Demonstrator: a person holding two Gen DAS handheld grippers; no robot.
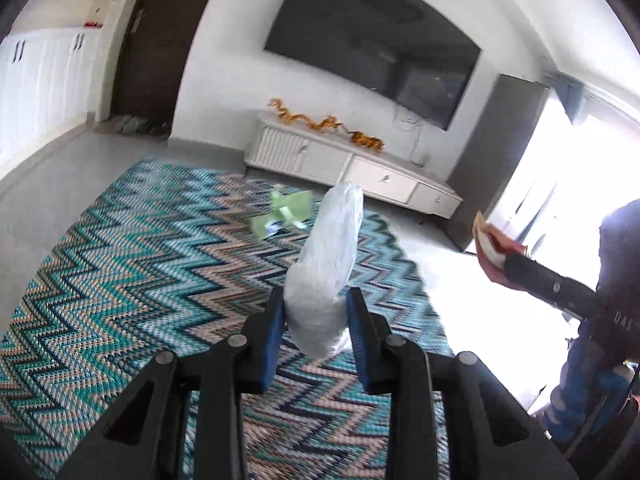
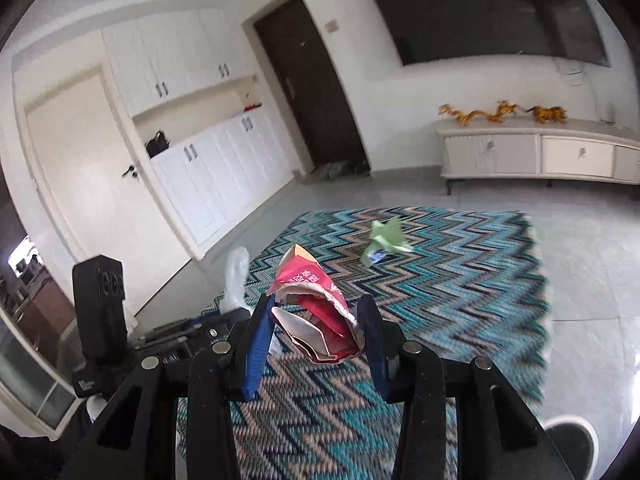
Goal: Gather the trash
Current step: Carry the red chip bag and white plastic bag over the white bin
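My left gripper (image 1: 314, 308) is shut on a crumpled clear plastic bag (image 1: 332, 252) and holds it above the zigzag rug (image 1: 140, 264). The bag also shows in the right wrist view (image 2: 237, 276). My right gripper (image 2: 316, 312) is shut on a torn red and white snack wrapper (image 2: 316, 312), also held above the rug (image 2: 460, 280). The wrapper shows at the right edge of the left wrist view (image 1: 494, 252). A crumpled green paper scrap (image 1: 282, 214) lies on the rug ahead of both grippers, and the right wrist view shows it too (image 2: 386, 240).
A white TV cabinet (image 1: 360, 168) with gold dragon ornaments (image 1: 328, 122) stands against the far wall under a wall TV (image 1: 376, 40). A dark door (image 2: 308, 88) and white cupboards (image 2: 208, 160) are on the left. Grey floor surrounds the rug.
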